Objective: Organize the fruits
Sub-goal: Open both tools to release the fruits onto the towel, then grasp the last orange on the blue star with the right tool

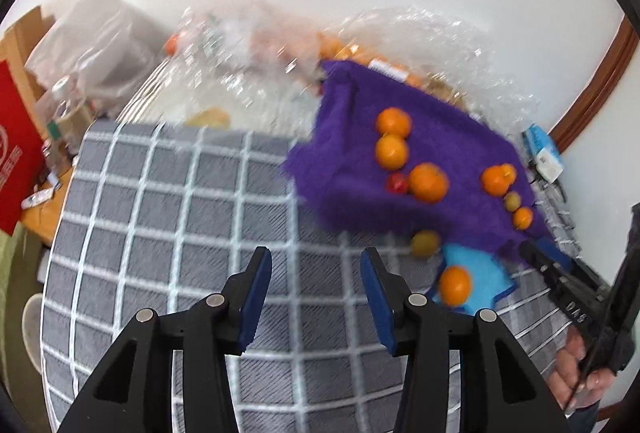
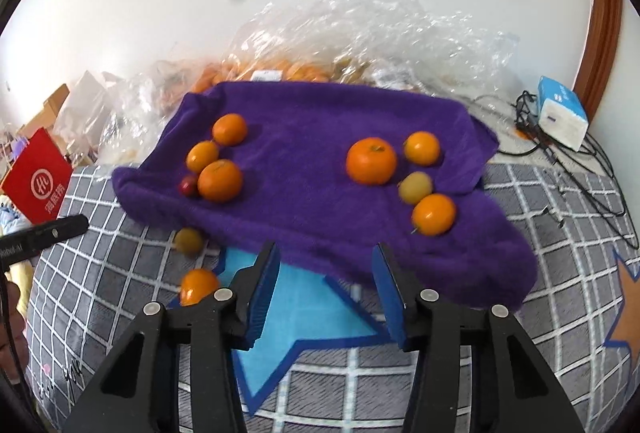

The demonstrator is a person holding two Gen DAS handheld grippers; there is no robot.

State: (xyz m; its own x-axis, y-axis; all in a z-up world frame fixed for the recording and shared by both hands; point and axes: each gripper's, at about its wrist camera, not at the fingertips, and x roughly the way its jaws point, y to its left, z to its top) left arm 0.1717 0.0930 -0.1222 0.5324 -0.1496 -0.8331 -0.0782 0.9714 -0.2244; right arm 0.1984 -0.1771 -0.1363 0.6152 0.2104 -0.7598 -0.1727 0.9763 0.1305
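A purple towel point(image 2: 312, 169) lies on the grey checked cloth point(image 2: 552, 273) and also shows in the left wrist view point(image 1: 432, 149). Several oranges point(image 2: 371, 160) point(image 1: 427, 181), a small red fruit point(image 2: 187, 185) point(image 1: 397, 183) and a yellow-green fruit point(image 2: 416, 187) point(image 1: 512, 201) sit on it. Off the towel, a yellow-green fruit point(image 2: 189, 241) point(image 1: 425, 243) and an orange point(image 2: 197, 286) point(image 1: 454, 285) lie by a blue star patch point(image 2: 304, 309). My right gripper point(image 2: 324, 265) is open and empty at the towel's near edge. My left gripper point(image 1: 316, 273) is open and empty over bare checked cloth point(image 1: 180, 217), left of the towel.
Crumpled clear plastic bags point(image 2: 360, 41) with more oranges lie behind the towel. A blue-white box point(image 2: 560, 113) with cables sits at the right. A red bag point(image 2: 38, 177) point(image 1: 16, 153) and cardboard clutter stand at the left.
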